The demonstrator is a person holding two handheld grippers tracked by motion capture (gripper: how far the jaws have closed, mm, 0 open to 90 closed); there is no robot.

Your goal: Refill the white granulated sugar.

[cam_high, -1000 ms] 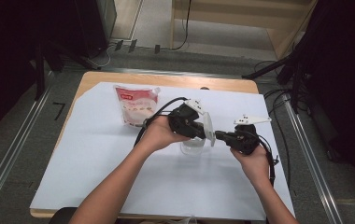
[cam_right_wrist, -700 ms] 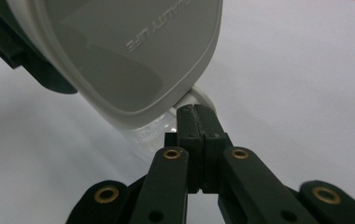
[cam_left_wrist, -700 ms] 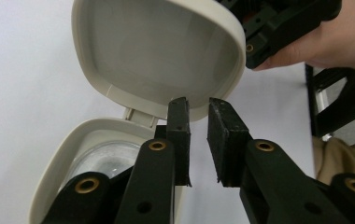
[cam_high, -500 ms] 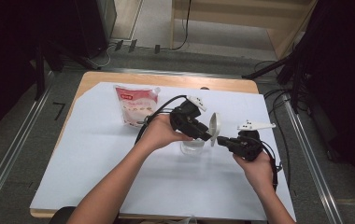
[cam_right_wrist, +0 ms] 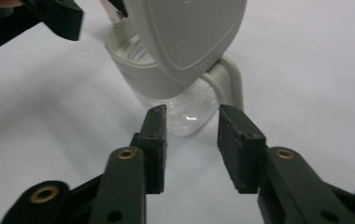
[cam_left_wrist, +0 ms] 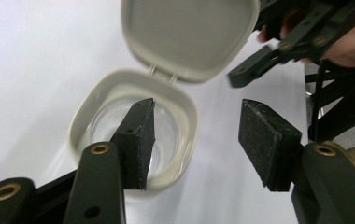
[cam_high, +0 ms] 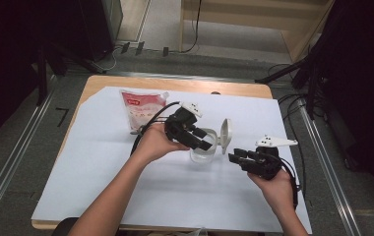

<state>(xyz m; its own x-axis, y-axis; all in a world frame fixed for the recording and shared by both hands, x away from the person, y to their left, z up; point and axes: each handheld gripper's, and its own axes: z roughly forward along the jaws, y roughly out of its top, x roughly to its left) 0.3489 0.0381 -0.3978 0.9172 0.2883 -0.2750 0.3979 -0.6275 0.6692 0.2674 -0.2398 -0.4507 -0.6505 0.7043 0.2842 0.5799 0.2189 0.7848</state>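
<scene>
The left gripper (cam_high: 205, 140) hangs just over the clear container (cam_high: 202, 153), its jaws apart with nothing between the pads (cam_left_wrist: 140, 140); they have just been opening, and in the left gripper view one pad hovers above the container's mouth (cam_left_wrist: 133, 135) while the other stands off to its side, neither pressing on it. The right gripper (cam_high: 235, 158) sits just beside the container on the side toward the table's right edge, its jaws also parted and empty, and they too have just been opening; in the right gripper view the pads (cam_right_wrist: 154, 140) frame the container's clear base (cam_right_wrist: 189, 109) without touching it. The container stands a little right of the middle of the white-covered table (cam_high: 101, 162), its hinged lid (cam_high: 226, 135) swung upright and open (the hinge and a side handle show in the right gripper view). A pink-printed pouch (cam_high: 140, 109) lies well apart, nearer the far left corner. The step in hand looks like letting go after opening the lid. The next move, by this reading, calls for fetching the pouch with one gripper while the other steadies the container, so that the raised lid is not knocked shut.
</scene>
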